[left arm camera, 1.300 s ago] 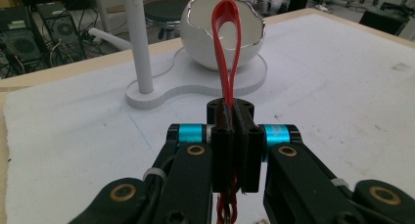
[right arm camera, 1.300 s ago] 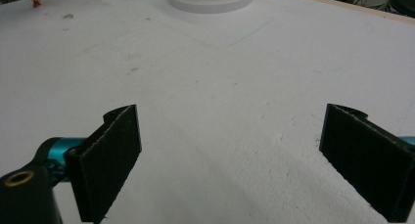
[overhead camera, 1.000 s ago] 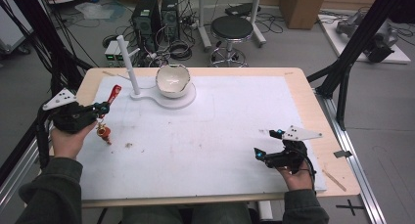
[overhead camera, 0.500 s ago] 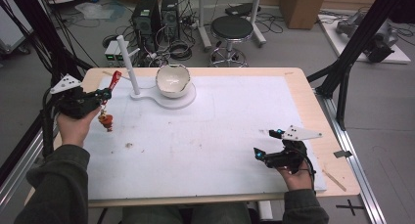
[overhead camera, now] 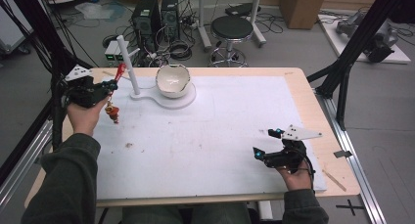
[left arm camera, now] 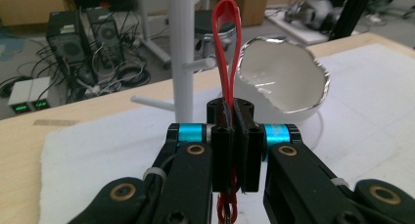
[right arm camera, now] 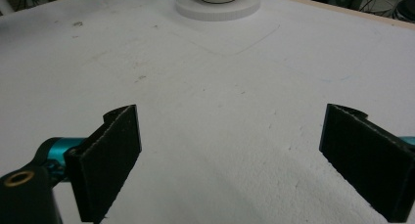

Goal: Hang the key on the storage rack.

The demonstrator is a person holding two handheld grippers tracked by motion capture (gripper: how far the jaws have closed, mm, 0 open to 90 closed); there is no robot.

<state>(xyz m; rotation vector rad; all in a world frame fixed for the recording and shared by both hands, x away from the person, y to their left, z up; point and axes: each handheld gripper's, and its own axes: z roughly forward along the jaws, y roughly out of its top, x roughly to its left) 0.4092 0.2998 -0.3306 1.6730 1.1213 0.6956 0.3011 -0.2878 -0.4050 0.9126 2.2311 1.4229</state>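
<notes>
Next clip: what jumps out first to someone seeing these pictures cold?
The red strap loop clamped upright in the left tongs, near the table's far left, with a small orange charm dangling below. Just beyond stand a white peg stand and a jagged-rimmed white bowl. The right tongs rest open over the bare white mat.

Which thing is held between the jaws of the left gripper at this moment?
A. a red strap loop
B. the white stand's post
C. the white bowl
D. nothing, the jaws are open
A: in the left gripper view the left gripper has its jaws shut on the red strap loop, which rises above them, while the white bowl and the white stand's post stand behind, apart from the jaws.
</notes>
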